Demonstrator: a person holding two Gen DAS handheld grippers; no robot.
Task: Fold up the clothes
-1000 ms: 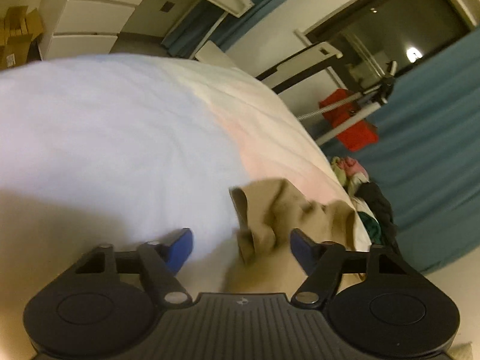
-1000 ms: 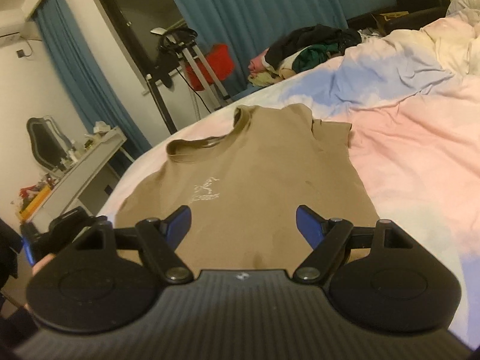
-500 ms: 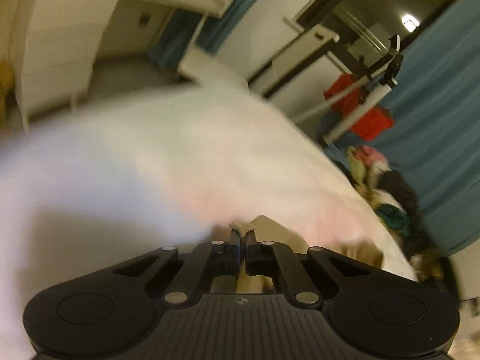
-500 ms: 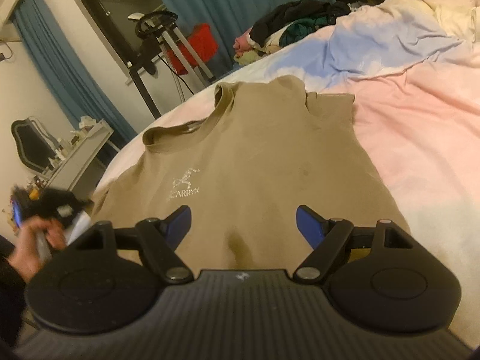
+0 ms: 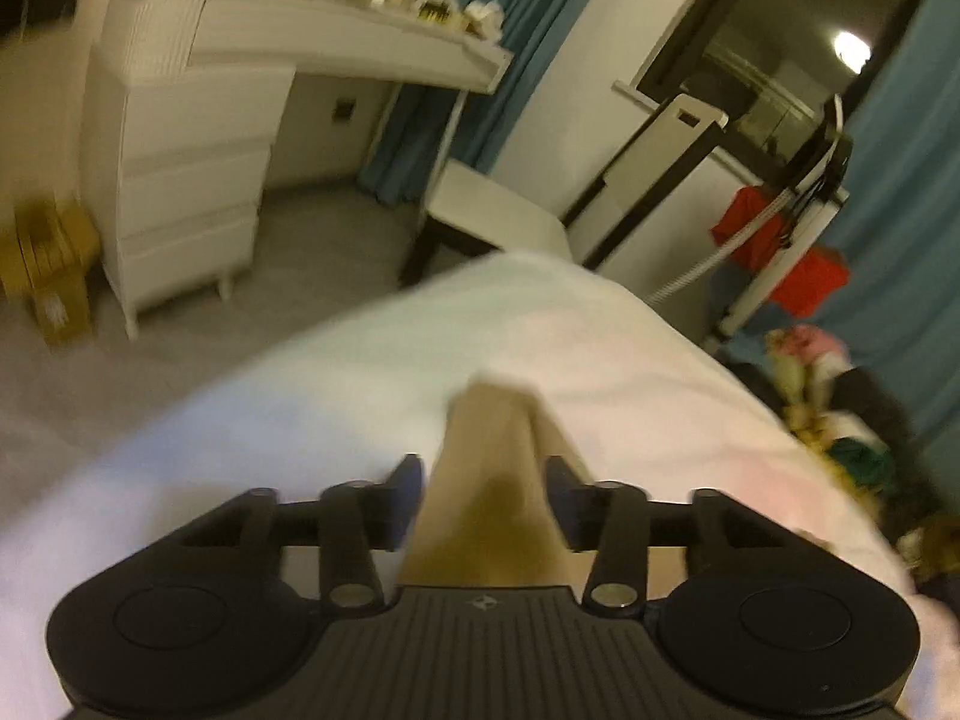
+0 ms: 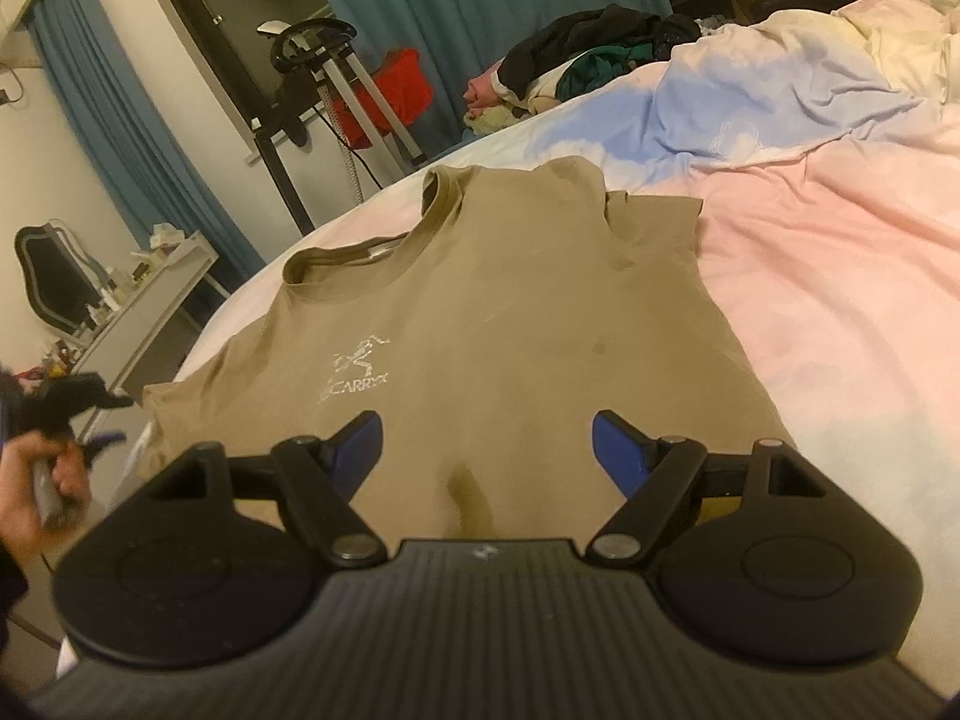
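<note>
The tan T-shirt lies flat near the bed's foot edge, collar toward the far corner; the left gripper is opening, a sleeve fold between its jaws, pads clear; the right gripper hovers wide, empty, above the hem.

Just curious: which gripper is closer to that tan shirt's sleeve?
Left. The left gripper has the tan shirt's sleeve between its opening jaws; the right gripper hovers over the hem.

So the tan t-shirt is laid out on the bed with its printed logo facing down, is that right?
Not quite. The tan t-shirt does lie spread on the bed, but its logo faces up, white print plainly visible. The right wrist view shows it.
</note>
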